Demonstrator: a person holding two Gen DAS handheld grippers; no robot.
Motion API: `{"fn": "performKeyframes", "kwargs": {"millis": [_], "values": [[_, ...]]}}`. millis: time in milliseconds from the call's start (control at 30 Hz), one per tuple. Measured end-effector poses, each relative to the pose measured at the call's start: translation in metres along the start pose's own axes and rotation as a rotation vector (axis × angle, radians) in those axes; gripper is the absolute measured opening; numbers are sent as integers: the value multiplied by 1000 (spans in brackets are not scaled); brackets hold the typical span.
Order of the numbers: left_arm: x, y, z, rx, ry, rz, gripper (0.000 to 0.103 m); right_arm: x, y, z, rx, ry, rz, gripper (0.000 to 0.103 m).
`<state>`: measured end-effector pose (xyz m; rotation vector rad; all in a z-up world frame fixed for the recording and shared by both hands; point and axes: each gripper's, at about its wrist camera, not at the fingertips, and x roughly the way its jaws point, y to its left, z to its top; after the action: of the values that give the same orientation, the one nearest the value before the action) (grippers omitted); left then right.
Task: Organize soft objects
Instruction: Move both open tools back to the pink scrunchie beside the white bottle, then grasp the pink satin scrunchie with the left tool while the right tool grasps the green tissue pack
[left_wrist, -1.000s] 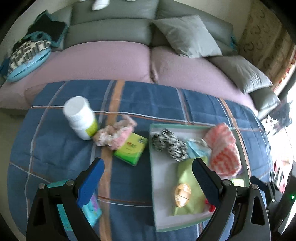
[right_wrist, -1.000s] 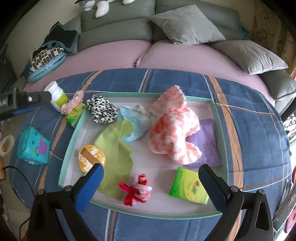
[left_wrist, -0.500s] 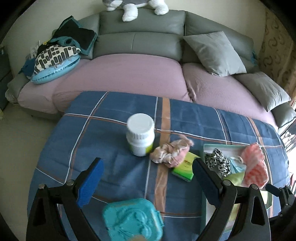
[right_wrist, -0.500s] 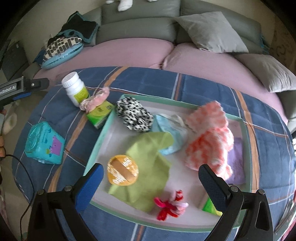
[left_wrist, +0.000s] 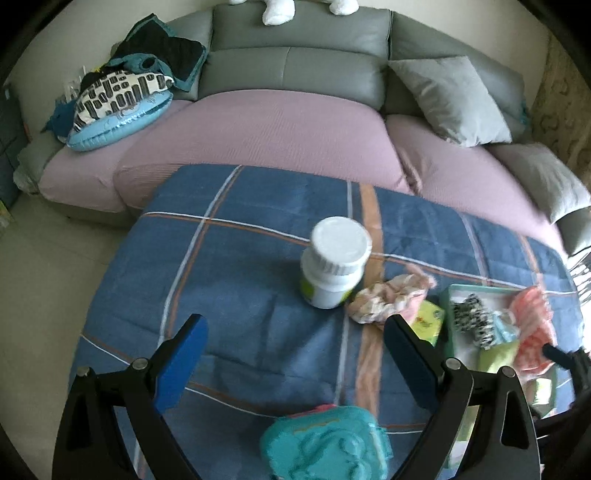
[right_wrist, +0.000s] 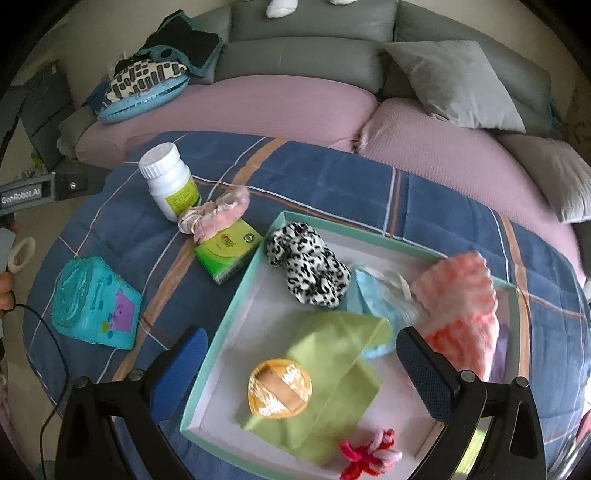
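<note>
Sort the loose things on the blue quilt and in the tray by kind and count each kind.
Scrunchies: 3, pink, leopard, red
Cloths: 3, green, light blue, pink-and-white
Green packets: 1
Bottles: 1
Teal pouches: 1
Round tubs: 1
Total: 10

Left gripper (left_wrist: 295, 347) fingers spread wide, right gripper (right_wrist: 301, 360) likewise, both empty

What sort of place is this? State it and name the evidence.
Most likely a home living room: a grey sofa with loose cushions, and a table under a blue plaid cloth set before it.
</note>
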<state>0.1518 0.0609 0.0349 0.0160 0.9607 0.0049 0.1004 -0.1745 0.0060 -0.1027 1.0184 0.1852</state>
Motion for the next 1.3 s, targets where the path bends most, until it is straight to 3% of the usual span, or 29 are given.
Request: {"fn": "performKeyframes", "kwargs": {"millis": [233,533,867,1100,1300], "values": [[15,10,-1,-13,39,2,96,11,8,13,-37,-1,21,103],[37,13,7,-52,156,-12,96,29,30,40,-106,-9,67,103],[62,-6,19,-83,282,-34,96,61,62,55,-261,44,132,103],[75,-12,23,-152,307,-64,96,78,75,61,-346,71,165,103],[87,-17,22,-175,332,-71,96,100,71,67,-324,118,210,99]]}}
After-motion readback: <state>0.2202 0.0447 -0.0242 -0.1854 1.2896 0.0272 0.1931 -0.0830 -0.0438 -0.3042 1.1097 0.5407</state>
